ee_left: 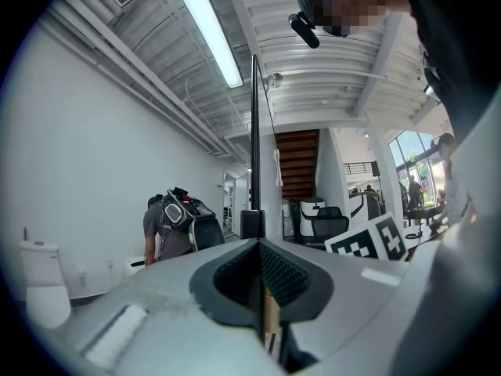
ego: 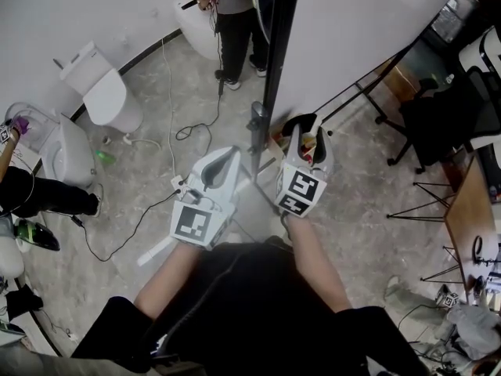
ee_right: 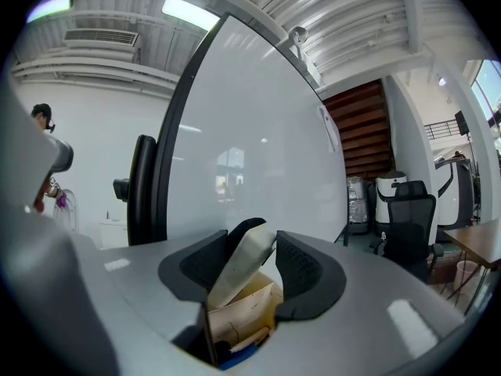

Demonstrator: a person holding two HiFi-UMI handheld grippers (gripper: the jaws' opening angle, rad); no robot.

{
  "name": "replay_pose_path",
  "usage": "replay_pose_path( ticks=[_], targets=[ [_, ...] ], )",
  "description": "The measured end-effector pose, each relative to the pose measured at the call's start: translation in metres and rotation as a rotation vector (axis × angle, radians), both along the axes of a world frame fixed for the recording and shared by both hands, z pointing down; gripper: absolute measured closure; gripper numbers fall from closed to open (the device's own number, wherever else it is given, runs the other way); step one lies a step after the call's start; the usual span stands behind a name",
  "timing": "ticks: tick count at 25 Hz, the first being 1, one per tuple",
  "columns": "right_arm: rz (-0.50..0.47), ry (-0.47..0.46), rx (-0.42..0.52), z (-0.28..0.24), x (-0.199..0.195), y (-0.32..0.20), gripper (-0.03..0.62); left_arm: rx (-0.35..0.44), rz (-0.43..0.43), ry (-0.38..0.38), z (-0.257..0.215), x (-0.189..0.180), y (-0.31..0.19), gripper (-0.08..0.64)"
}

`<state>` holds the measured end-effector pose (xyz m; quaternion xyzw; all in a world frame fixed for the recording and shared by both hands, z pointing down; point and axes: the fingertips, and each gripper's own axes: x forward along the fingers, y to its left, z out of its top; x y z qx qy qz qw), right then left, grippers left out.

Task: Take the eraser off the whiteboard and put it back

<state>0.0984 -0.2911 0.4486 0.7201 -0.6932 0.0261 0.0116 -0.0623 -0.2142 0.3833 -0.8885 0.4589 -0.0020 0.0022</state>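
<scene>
The right gripper point(ee_right: 262, 251) has its jaws clamped on the eraser point(ee_right: 237, 272) — a white block with a dark felt side, held tilted between the pads; it is off the whiteboard point(ee_right: 250, 147), whose white face stands just behind it, and whether its upper tip touches that face cannot be told. In the head view this gripper sits on the white side of the board, just beside its black frame point(ego: 276, 61); a cardboard box point(ee_right: 244, 310) shows below the jaws. The left gripper point(ee_left: 258, 279) has its jaws together with nothing between them — it looks along the board's edge, on the other side of the frame. A person point(ego: 232, 18) stands beyond, near a toilet point(ego: 108, 94).
</scene>
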Motion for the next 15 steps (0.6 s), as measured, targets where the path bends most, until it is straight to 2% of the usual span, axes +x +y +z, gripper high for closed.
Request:
replay_pose_path(
  ticks=[7, 15],
  targets=[
    [-0.003, 0.029, -0.002, 0.007, -0.007, -0.001, 0.387, -0.007, 0.0, -0.015, 0.005, -0.003, -0.003, 0.555],
    [-0.049, 0.05, -0.023, 0.005, -0.021, 0.004, 0.373, 0.004, 0.012, -0.007, 0.002, -0.004, -0.002, 0.555]
  ],
)
